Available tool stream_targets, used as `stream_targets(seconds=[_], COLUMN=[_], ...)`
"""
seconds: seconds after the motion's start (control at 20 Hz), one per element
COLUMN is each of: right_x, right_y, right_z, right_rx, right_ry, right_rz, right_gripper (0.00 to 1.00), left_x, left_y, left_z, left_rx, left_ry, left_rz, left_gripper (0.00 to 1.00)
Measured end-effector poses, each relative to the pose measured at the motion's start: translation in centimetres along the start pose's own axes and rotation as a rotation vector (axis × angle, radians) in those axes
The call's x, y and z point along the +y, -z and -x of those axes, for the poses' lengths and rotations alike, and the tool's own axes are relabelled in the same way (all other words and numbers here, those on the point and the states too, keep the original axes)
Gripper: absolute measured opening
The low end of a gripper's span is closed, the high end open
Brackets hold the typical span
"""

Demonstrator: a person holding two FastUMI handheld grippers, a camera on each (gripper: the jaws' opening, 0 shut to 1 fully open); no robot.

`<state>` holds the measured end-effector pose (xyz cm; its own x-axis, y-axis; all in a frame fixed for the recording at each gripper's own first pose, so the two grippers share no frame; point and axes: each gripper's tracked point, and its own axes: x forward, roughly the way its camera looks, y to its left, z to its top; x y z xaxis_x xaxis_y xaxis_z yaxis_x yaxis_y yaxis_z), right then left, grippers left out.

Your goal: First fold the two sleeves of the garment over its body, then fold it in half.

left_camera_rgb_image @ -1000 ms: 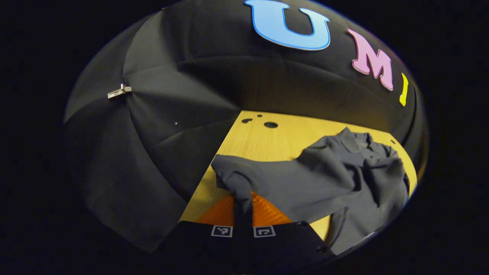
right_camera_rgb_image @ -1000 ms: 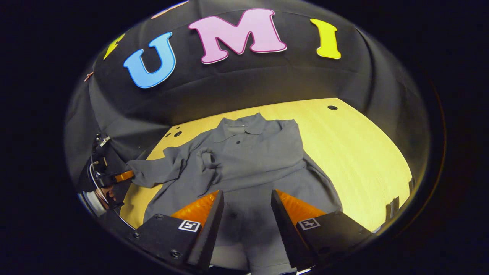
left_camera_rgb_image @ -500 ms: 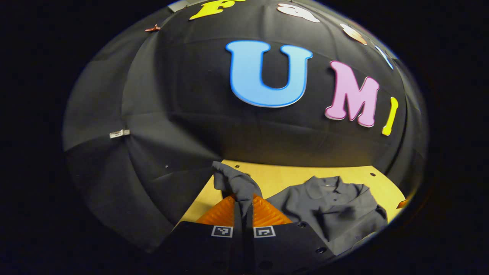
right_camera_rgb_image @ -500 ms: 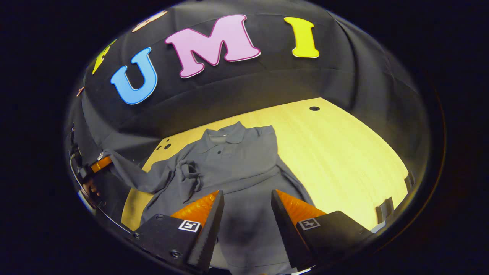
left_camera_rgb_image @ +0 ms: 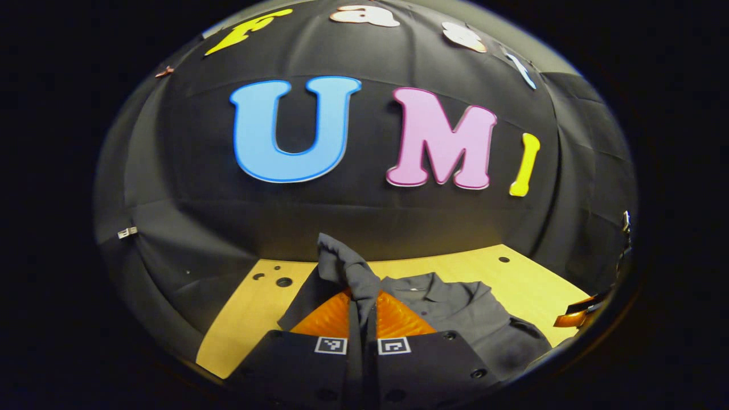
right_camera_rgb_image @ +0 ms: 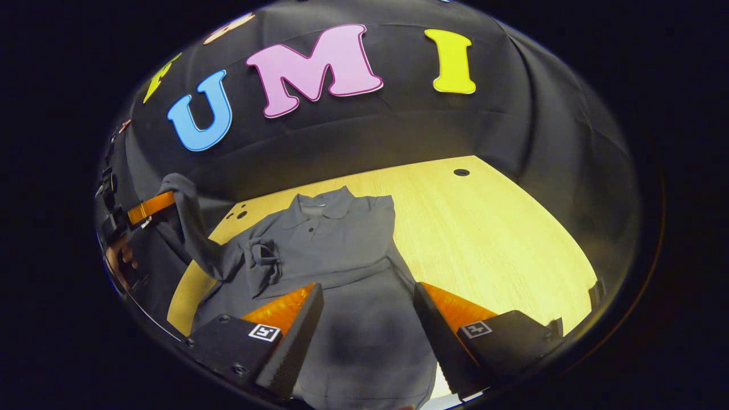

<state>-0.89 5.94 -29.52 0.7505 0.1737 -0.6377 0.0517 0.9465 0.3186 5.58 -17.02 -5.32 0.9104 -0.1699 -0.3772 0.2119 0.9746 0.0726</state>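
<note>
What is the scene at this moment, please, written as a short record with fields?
garment: dark grey collared polo shirt, lying on the table, collar toward the booth wall
surface: light wooden table with small round holes
left claw: shut on the end of one sleeve, holding it raised above the table
right claw: open, above the lower body of the shirt, holding nothing
sleeve on the far side from the left claw: seems already folded onto the body, not certain
fold in half: not yet done
</note>
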Motion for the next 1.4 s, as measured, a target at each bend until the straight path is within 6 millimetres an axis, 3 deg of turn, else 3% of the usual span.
stream_targets(seconds=[0.15,0.3,0.6,0.8,1.1,1.4], right_x=[-1.0,-2.0,-4.5,-6.9,-9.6,-11.2], right_y=[0.1,0.3,-0.1,1.1,1.8,2.2], right_z=[-0.1,-0.1,0.5,-0.3,-0.6,-0.6], right_rx=[0.008,0.017,0.021,0.031,0.043,0.049], right_ry=[-0.011,-0.02,-0.021,-0.011,-0.003,-0.004], right_rz=[0.003,-0.014,-0.027,-0.052,-0.069,-0.077], right_gripper=[0.98,0.98,0.98,0.98,0.98,0.98], left_x=[-4.5,-7.8,-12.5,-16.2,-19.4,-21.3], left_y=[1.4,3.1,6.9,9.9,15.6,20.0], left_z=[-1.4,-2.7,-5.3,-6.6,-8.3,-9.2], left_rx=[0.045,0.085,0.167,0.205,0.297,0.377], left_ry=[0.052,0.083,0.105,0.137,0.156,0.162], left_rz=[-0.029,-0.04,-0.065,-0.12,-0.184,-0.21], left_gripper=[0.05,0.05,0.06,0.06,0.06,0.07])
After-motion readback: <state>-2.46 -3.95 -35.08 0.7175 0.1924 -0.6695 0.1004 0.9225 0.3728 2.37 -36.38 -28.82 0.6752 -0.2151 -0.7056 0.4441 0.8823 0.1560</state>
